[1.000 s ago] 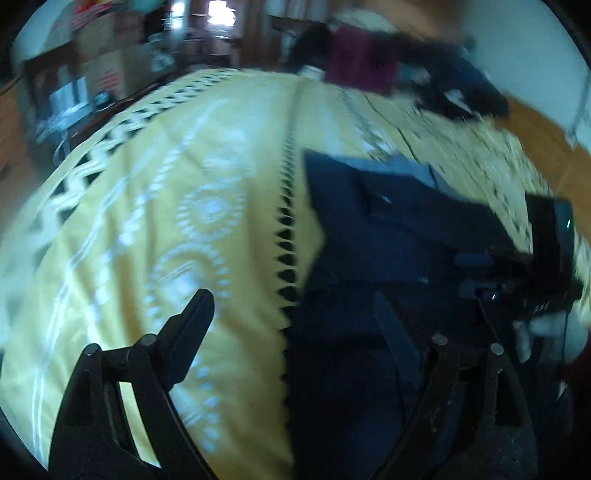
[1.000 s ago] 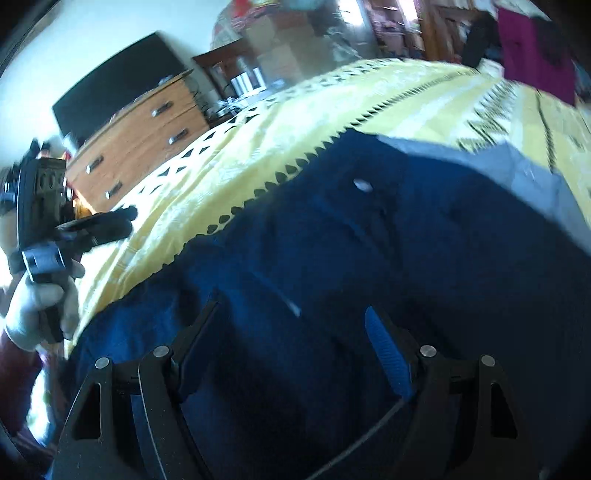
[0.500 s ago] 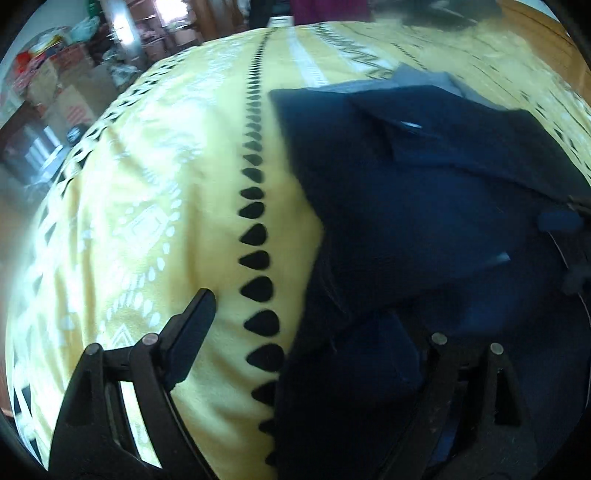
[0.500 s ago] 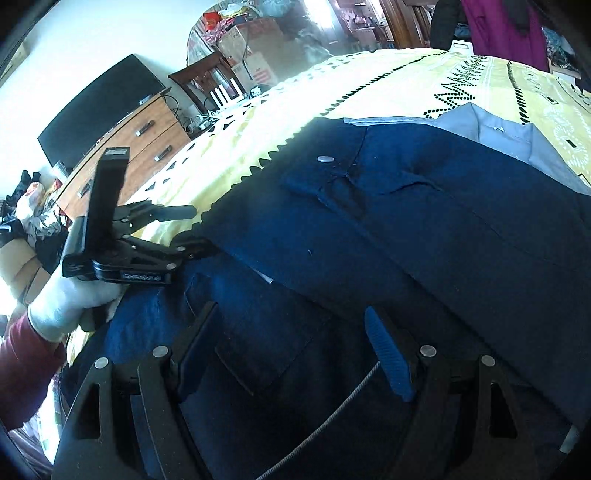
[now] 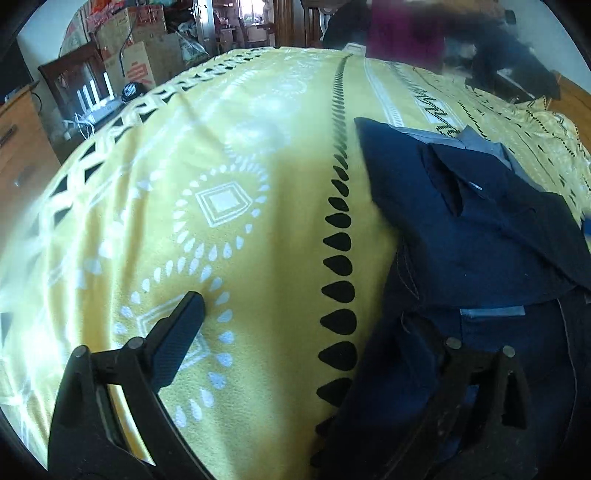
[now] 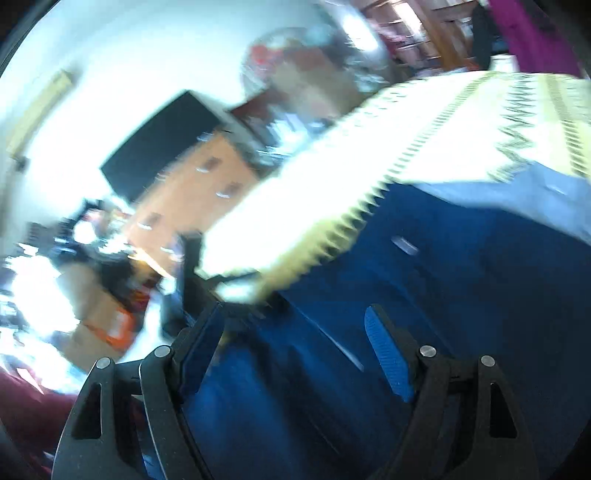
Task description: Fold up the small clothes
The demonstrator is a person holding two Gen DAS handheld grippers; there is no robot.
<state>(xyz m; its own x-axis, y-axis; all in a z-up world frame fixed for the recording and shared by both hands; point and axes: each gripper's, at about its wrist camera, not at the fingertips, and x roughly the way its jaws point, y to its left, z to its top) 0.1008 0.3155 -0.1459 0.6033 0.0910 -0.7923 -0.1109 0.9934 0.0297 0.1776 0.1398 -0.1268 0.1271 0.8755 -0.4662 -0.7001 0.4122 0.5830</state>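
Observation:
A dark navy garment (image 5: pixel 480 236) lies partly folded on the yellow patterned bedspread (image 5: pixel 229 206), with a pale grey-blue lining edge (image 5: pixel 480 142) at its far end. My left gripper (image 5: pixel 306 321) is open; its left finger is over bare bedspread and its right finger over the garment's near left edge. My right gripper (image 6: pixel 295 328) is open and empty above the same garment (image 6: pixel 461 280), in a blurred view. The bedspread (image 6: pixel 424 129) shows beyond it.
A wooden dresser (image 6: pixel 192 192) with a dark screen (image 6: pixel 159 147) stands left of the bed. Cardboard boxes (image 5: pixel 140 55) and clutter lie beyond the bed. Dark and magenta clothes (image 5: pixel 406 33) lie at the bed's far end.
The left gripper drew back and left, off the garment's edge. The right gripper swung fast, blurring its view. Both jaws stayed open.

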